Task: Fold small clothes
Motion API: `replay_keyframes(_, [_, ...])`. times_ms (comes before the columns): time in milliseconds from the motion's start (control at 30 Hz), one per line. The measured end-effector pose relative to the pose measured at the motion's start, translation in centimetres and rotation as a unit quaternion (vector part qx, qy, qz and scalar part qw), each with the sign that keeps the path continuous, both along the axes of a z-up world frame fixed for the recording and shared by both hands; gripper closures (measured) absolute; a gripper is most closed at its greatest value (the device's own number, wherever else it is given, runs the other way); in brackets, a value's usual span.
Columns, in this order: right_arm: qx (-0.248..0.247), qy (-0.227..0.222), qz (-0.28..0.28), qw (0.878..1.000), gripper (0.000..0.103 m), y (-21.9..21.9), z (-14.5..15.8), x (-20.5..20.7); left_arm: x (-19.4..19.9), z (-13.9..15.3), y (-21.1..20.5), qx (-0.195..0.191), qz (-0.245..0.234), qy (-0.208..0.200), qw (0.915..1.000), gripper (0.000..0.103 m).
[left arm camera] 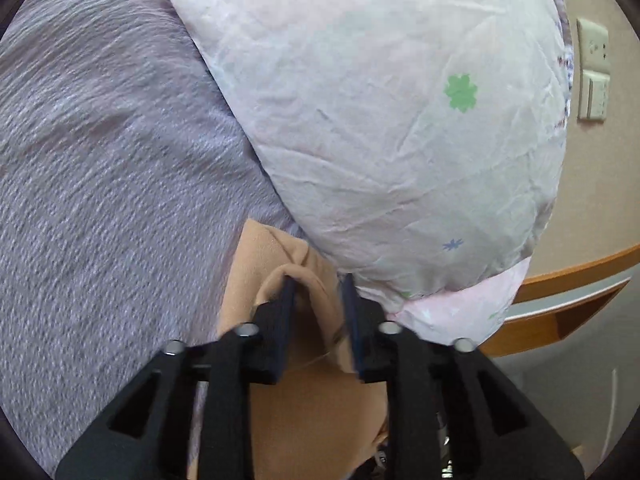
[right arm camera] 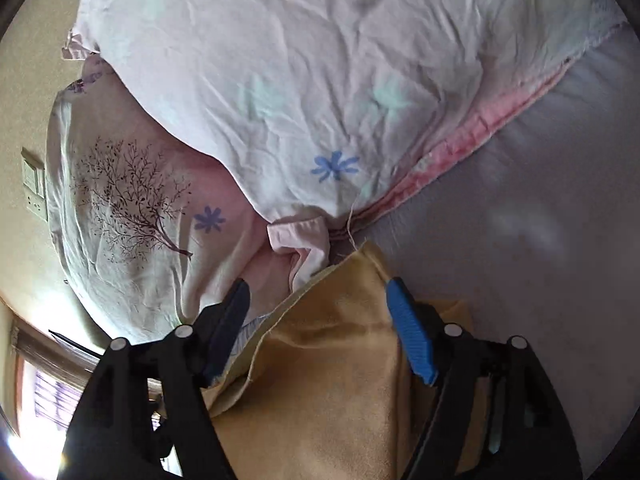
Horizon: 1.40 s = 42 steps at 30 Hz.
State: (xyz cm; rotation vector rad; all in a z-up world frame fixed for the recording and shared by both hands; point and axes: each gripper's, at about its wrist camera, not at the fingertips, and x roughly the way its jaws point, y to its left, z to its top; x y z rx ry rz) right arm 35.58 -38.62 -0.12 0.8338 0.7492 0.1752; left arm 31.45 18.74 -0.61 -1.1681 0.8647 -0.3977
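Observation:
A tan garment (left arm camera: 280,408) lies on the grey-lilac bedsheet (left arm camera: 100,184), its far end bunched up against a pale flowered quilt (left arm camera: 380,120). My left gripper (left arm camera: 318,280) stands over that bunched end, jaws a little apart, a fold of tan cloth lying over the left fingertip (left arm camera: 289,285). In the right wrist view the same garment (right arm camera: 320,380) lies flat beneath my right gripper (right arm camera: 318,284), whose jaws are wide open around its far corner, not closed on it.
The quilt (right arm camera: 320,80) and a tree-print pillow (right arm camera: 128,208) crowd the far side. A wooden bedside shelf (left arm camera: 560,312) and wall switches (left arm camera: 594,76) stand to the right in the left wrist view. A bright window (right arm camera: 44,396) shows at lower left.

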Motion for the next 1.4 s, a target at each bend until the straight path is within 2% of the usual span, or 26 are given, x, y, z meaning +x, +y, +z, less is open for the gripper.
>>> replay_keyframes(33, [-0.004, -0.006, 0.003, 1.0, 0.031, 0.0, 0.4, -0.5, -0.6, 0.7, 1.0, 0.006, 0.024, -0.011, 0.9996, 0.018])
replay_keyframes(67, [-0.004, -0.014, 0.006, 1.0, 0.031, 0.0, 0.9, -1.3, -1.3, 1.5, 1.6, 0.02, 0.037, -0.025, 0.9988, 0.017])
replay_keyframes(100, [-0.002, -0.02, 0.01, 1.0, 0.03, -0.1, 1.4, -2.1, -1.8, 2.2, 1.9, 0.039, 0.031, -0.033, 0.9982, 0.017])
replay_keyframes(167, [0.004, -0.043, 0.025, 0.999, 0.027, -0.3, 2.2, -4.3, -2.8, 3.1, 1.7, 0.078, -0.003, -0.031, 0.9964, 0.017])
replay_keyframes(267, [-0.005, -0.094, 0.046, 0.995, 0.019, -0.2, 2.9, -7.5, -4.6, 3.4, 0.2, 0.14, -0.063, -0.024, 0.9878, 0.018])
replay_keyframes(367, [-0.009, -0.125, 0.056, 0.99, 0.017, -0.1, 2.3, -9.1, -5.4, 2.6, -1.8, 0.172, -0.111, -0.01, 0.9788, 0.025])
replay_keyframes(467, [0.016, -0.113, 0.064, 0.991, 0.017, 0.0, 1.0, -9.1, -5.2, 1.7, -3.3, 0.199, -0.134, 0.004, 0.9709, 0.031])
replay_keyframes(533, [0.01, -0.11, 0.073, 0.991, 0.017, 0.3, 0.9, -9.5, -5.0, 1.6, -4.0, 0.212, -0.13, 0.003, 0.9686, 0.041])
replay_keyframes(567, [0.002, -0.116, 0.075, 0.99, 0.017, 0.5, 1.0, -9.7, -4.9, 1.4, -4.4, 0.218, -0.134, 0.007, 0.9668, 0.046])
replay_keyframes(633, [0.0, -0.124, 0.075, 0.989, 0.017, 0.6, 1.9, -9.3, -4.9, 1.1, -4.9, 0.217, -0.123, 0.023, 0.9682, 0.077])
replay_keyframes(667, [0.005, -0.128, 0.072, 0.989, 0.017, 0.4, 2.0, -9.4, -5.0, 0.9, -5.1, 0.202, -0.123, 0.03, 0.9712, 0.086])
replay_keyframes(767, [0.018, -0.137, 0.055, 0.989, 0.017, -0.9, 2.4, -9.9, -5.4, 1.7, -4.9, 0.16, -0.107, 0.024, 0.9809, 0.089])
replay_keyframes(833, [0.024, -0.146, 0.04, 0.988, 0.017, -1.8, 2.6, -10.2, -5.7, 3.9, -5.5, 0.143, -0.107, -0.001, 0.9839, 0.09])
replay_keyframes(900, [0.029, -0.153, 0.027, 0.987, 0.017, -2.7, 2.9, -10.5, -5.8, 6.7, -7.8, 0.13, -0.12, -0.035, 0.9836, 0.091])
replay_keyframes(1000, [0.026, -0.16, 0.015, 0.987, 0.017, -3.4, 3.3, -10.8, -5.4, 10.4, -13.3, 0.117, -0.156, -0.084, 0.9773, 0.091])
replay_keyframes(1100, [0.018, -0.159, 0.001, 0.987, 0.017, -3.9, 3.4, -11.0, -4.1, 11.9, -21.0, 0.092, -0.213, -0.112, 0.9661, 0.091])
replay_keyframes(1167, [0.016, -0.157, -0.006, 0.988, 0.017, -4.5, 3.3, -11.0, -3.0, 10.9, -27.4, 0.078, -0.254, -0.104, 0.9586, 0.091])
replay_keyframes(1267, [-0.007, -0.143, -0.019, 0.99, 0.017, -5.8, 2.9, -11.0, -1.4, 7.1, -35.5, 0.057, -0.299, -0.061, 0.9506, 0.091])
replay_keyframes(1333, [-0.02, -0.129, -0.026, 0.991, 0.017, -6.7, 2.5, -11.0, -1.0, 5.1, -37.9, -0.012, -0.328, -0.03, 0.944, 0.09])
replay_keyframes(1367, [-0.024, -0.127, -0.029, 0.991, 0.017, -7.1, 2.5, -11.0, -1.1, 4.7, -38.2, -0.036, -0.337, -0.02, 0.9407, 0.088])
replay_keyframes(1400, [-0.027, -0.127, -0.031, 0.991, 0.017, -7.4, 2.6, -11.1, -1.4, 5.0, -37.8, -0.047, -0.34, -0.028, 0.9387, 0.086])
